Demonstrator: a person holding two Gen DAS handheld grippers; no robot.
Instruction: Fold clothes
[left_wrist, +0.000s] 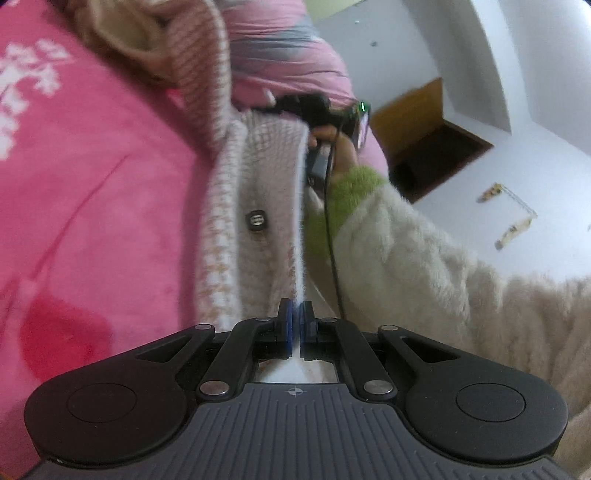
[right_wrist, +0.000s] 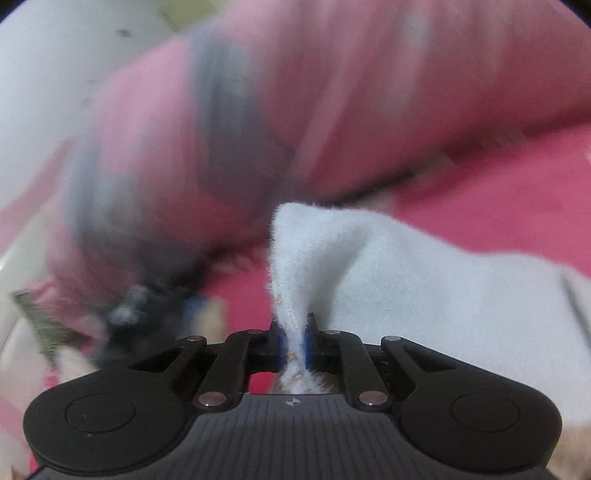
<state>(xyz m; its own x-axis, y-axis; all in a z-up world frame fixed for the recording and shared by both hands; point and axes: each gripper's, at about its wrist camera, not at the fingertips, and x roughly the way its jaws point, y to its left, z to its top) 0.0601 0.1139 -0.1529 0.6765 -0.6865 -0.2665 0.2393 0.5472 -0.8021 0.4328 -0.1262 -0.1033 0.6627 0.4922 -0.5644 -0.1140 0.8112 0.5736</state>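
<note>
A pink-and-white checked knit cardigan (left_wrist: 255, 177) with a dark button (left_wrist: 255, 220) is stretched over the pink bed. My left gripper (left_wrist: 297, 325) is shut on its white hem edge, which runs taut away from the jaws. At the far end of that edge the right gripper (left_wrist: 314, 110) shows as a black tool in a hand with a green cuff (left_wrist: 347, 199). In the right wrist view my right gripper (right_wrist: 294, 341) is shut on a bunched fold of the same white fleecy garment (right_wrist: 406, 280), which drapes off to the right.
A bright pink blanket (left_wrist: 85, 192) with white flower print covers the bed. A pink and grey quilt (right_wrist: 258, 110) is heaped beyond, blurred in the right wrist view. A cream fleece sleeve (left_wrist: 424, 266) crosses on the right. White floor (left_wrist: 517, 158) and a wooden frame (left_wrist: 410, 107) lie past the bed.
</note>
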